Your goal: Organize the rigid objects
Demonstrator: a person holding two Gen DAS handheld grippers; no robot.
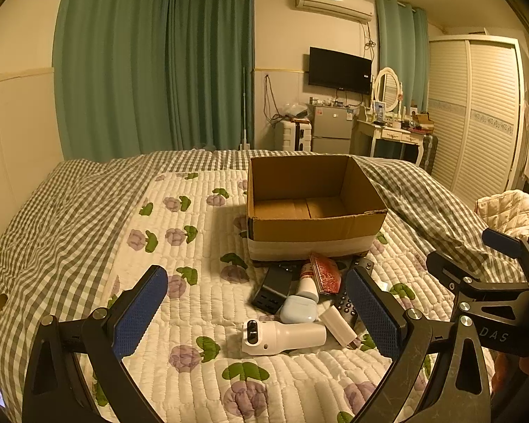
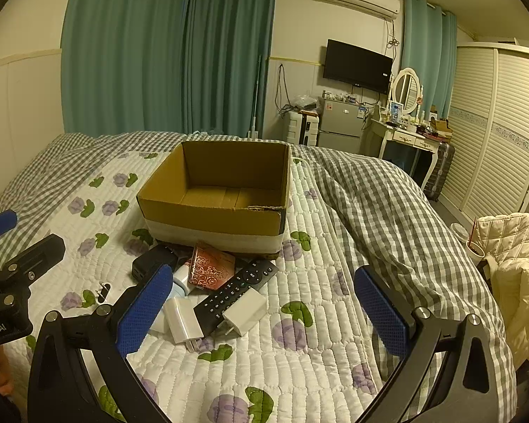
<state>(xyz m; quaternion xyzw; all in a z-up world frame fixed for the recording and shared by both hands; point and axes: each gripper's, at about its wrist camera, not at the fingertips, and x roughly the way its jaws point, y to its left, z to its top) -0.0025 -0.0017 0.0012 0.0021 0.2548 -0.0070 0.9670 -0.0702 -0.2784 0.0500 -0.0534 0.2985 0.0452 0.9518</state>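
An open, empty cardboard box (image 1: 314,227) (image 2: 215,216) stands on the quilted bed. In front of it lies a pile: a white handheld device (image 1: 282,337), a light-blue earbud case (image 1: 298,308), a black power adapter (image 1: 273,287) (image 2: 151,261), a red patterned case (image 1: 324,272) (image 2: 211,269), a black remote (image 2: 238,290), two white chargers (image 2: 181,319) (image 2: 245,312). My left gripper (image 1: 261,312) is open above the pile. My right gripper (image 2: 262,312) is open above the chargers and remote.
The floral quilt (image 1: 180,232) lies over a grey checked cover (image 2: 388,211). A cream jacket (image 2: 515,268) sits at the right bed edge. Beyond the bed stand a fridge (image 1: 331,128), a dressing table (image 1: 391,134) and a wardrobe (image 1: 476,112).
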